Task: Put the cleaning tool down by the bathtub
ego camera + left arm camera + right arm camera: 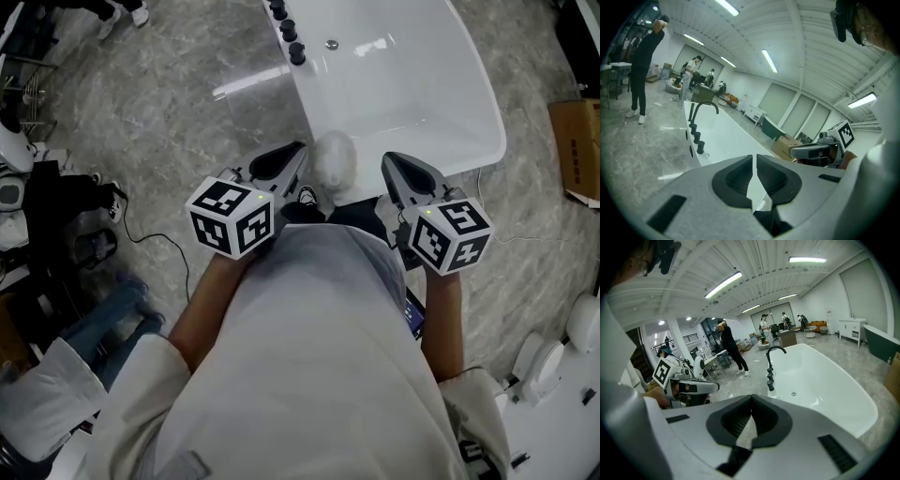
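The white bathtub (pixel 412 94) stands straight ahead on the grey marble floor, with a black faucet and knobs (pixel 286 28) on its left rim. My left gripper (pixel 298 150) is held at chest height just short of the tub's near end, shut with nothing between its jaws. My right gripper (pixel 389 161) is level with it to the right, also shut and empty. A pale rounded blurred shape (pixel 333 159) lies between the two tips; I cannot tell what it is. The tub (pixel 722 136) and the left gripper (pixel 754 161) show in the left gripper view. The right gripper view shows the tub (pixel 825 385) beyond the right gripper (pixel 751 404). No cleaning tool is in either grip.
A cardboard box (pixel 574 150) sits on the floor right of the tub. Black gear and cables (pixel 94 225) lie at the left, white equipment (pixel 553 356) at the lower right. People stand farther back in the room (pixel 644 65), one near the faucet end (pixel 731 348).
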The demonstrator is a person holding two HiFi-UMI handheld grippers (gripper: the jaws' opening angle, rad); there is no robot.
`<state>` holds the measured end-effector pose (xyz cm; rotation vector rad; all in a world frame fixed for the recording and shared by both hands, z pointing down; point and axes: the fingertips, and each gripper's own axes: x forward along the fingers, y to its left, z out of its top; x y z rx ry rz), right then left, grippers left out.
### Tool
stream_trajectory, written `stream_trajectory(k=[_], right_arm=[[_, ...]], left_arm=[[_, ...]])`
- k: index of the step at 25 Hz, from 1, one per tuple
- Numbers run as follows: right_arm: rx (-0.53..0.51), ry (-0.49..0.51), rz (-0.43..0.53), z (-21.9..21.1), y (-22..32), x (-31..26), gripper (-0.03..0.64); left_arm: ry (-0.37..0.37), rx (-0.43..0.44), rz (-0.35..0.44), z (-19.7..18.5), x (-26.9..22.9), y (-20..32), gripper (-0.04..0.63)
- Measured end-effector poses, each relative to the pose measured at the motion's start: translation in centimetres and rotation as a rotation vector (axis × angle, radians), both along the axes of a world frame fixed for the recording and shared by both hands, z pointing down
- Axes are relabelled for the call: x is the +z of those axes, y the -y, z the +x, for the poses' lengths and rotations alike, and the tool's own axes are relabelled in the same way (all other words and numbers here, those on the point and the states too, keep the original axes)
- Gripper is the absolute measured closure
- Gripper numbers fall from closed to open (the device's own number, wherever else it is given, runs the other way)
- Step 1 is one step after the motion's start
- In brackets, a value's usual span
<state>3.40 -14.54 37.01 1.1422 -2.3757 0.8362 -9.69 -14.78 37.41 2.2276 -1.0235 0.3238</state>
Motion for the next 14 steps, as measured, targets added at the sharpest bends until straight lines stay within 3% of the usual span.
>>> stream_trajectory(k=[14], right_arm=[[0.031,0.013,-0.033,-0.1,-1.4,0.8,0.606]], left_arm=[[-0.023,0.052,-0.041,1.3,0.8,-1.3,0.566]])
